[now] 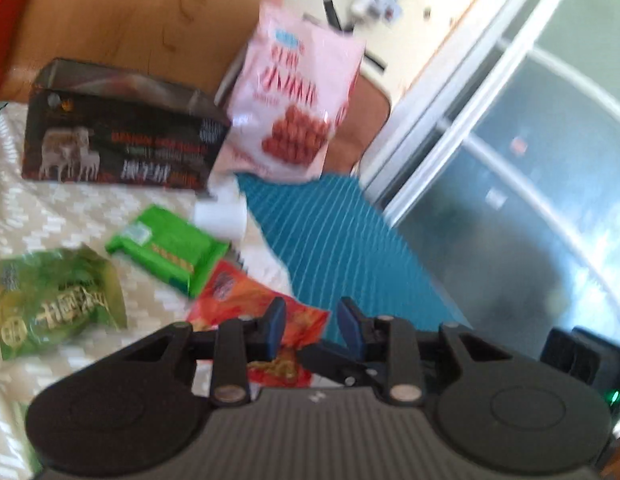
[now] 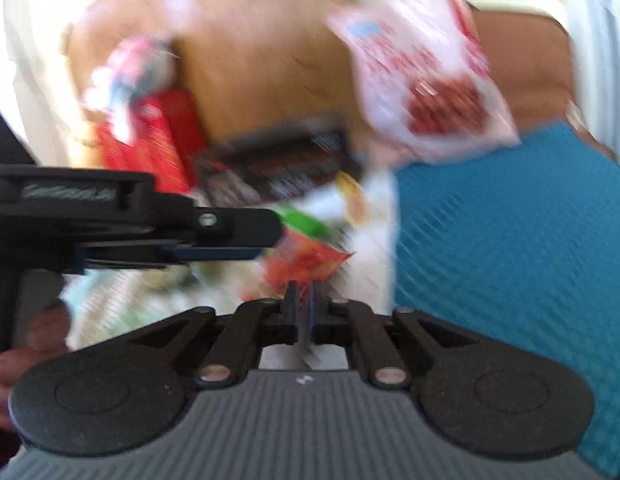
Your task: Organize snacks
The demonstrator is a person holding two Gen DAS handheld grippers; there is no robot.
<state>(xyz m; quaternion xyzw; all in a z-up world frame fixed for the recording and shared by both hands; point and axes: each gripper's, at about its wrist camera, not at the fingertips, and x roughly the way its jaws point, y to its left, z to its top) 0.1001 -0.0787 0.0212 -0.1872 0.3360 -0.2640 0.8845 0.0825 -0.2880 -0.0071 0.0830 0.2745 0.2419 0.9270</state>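
My left gripper (image 1: 311, 326) is open, its jaws on either side of an orange-red snack bag (image 1: 246, 300) lying on the patterned cloth. My right gripper (image 2: 304, 294) is shut on the edge of the same orange-red bag (image 2: 306, 258). The left gripper's fingers (image 2: 230, 236) reach in from the left in the right wrist view. Other snacks are a green flat pack (image 1: 170, 248), a green pouch (image 1: 58, 304), a dark box with sheep (image 1: 122, 136) and a pink bag (image 1: 294, 100), which also shows in the right wrist view (image 2: 421, 80). Both views are blurred.
A teal ribbed mat (image 1: 341, 240) lies to the right, also visible in the right wrist view (image 2: 509, 240). A white roll (image 1: 222, 216) sits by it. A brown sofa back (image 1: 130, 20) stands behind. A red pack (image 2: 158, 136) stands at the back left. A glass door (image 1: 509, 160) is at the right.
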